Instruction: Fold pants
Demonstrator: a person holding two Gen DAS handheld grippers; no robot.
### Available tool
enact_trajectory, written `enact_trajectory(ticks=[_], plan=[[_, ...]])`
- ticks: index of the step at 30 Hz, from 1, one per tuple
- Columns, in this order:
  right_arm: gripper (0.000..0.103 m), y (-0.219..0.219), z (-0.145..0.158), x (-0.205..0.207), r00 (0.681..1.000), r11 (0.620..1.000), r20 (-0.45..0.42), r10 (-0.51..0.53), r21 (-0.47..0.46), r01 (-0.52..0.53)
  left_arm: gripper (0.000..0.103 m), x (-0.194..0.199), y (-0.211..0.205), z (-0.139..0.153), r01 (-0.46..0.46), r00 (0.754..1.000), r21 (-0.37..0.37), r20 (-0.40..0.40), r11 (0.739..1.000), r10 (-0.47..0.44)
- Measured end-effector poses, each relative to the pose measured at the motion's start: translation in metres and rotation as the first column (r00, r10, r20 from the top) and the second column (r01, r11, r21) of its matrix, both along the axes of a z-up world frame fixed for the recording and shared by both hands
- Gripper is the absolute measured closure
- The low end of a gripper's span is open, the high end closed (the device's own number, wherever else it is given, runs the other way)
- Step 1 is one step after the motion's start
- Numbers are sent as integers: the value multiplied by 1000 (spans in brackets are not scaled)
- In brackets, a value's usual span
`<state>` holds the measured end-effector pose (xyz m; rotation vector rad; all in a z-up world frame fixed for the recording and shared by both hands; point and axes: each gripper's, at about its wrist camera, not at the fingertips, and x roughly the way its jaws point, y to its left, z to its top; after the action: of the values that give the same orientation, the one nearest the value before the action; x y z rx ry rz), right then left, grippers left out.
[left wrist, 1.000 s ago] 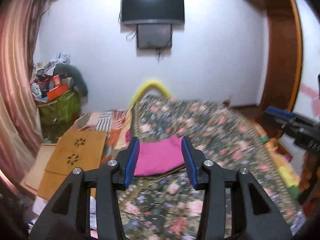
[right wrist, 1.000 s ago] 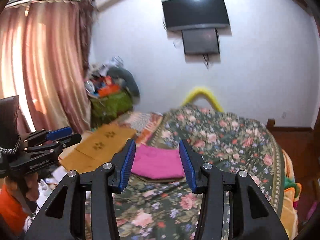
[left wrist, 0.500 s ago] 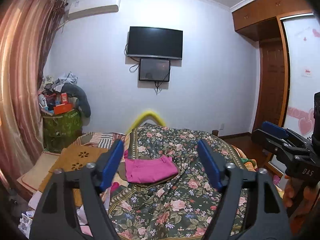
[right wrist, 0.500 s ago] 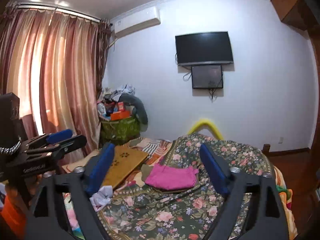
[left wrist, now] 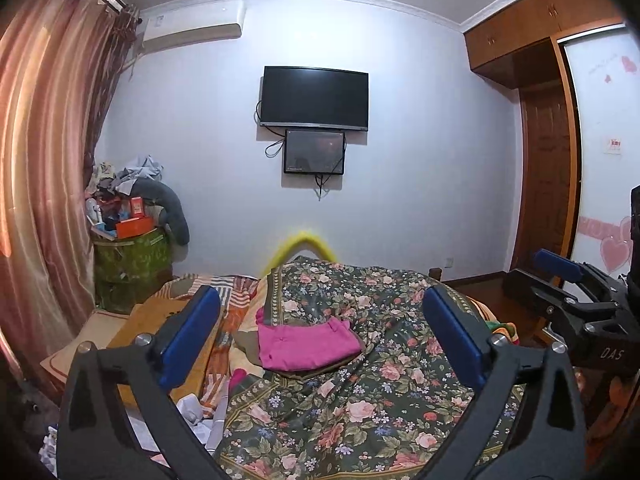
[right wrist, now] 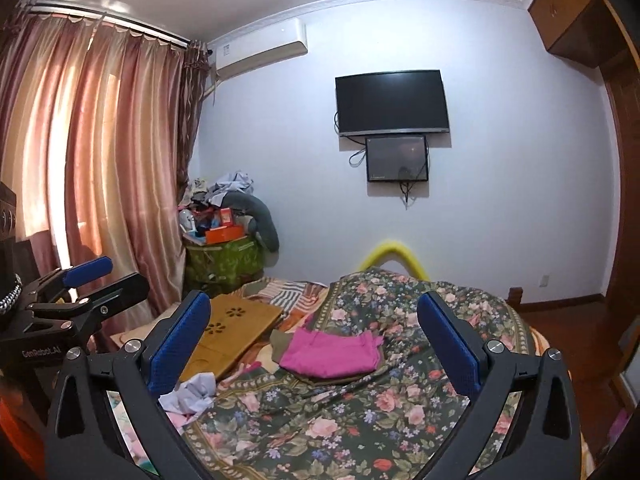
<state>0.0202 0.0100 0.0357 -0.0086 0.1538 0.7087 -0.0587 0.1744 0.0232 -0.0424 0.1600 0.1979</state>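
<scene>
A floral bedspread (left wrist: 360, 392) covers the near bed, a wooden lap desk (right wrist: 236, 330) lies at its left, and a dark television (left wrist: 314, 98) hangs on the far wall.

Left gripper (left wrist: 320, 338) and right gripper (right wrist: 316, 338) hover, jaws spread wide.

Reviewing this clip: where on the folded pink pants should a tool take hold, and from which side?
Grip the pink pants at the near edge, coming in low from the camera side. They lie as a flat folded stack on the floral bedspread, and that edge faces the open right tool.
</scene>
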Motion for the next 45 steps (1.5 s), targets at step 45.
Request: enact_trajectory(ticks=[45], plan=[[0,-6,0,-7,1000,1000,-26,-16,0,16,0,13,-14,-7,28,999,-11,-26,1000,-28]])
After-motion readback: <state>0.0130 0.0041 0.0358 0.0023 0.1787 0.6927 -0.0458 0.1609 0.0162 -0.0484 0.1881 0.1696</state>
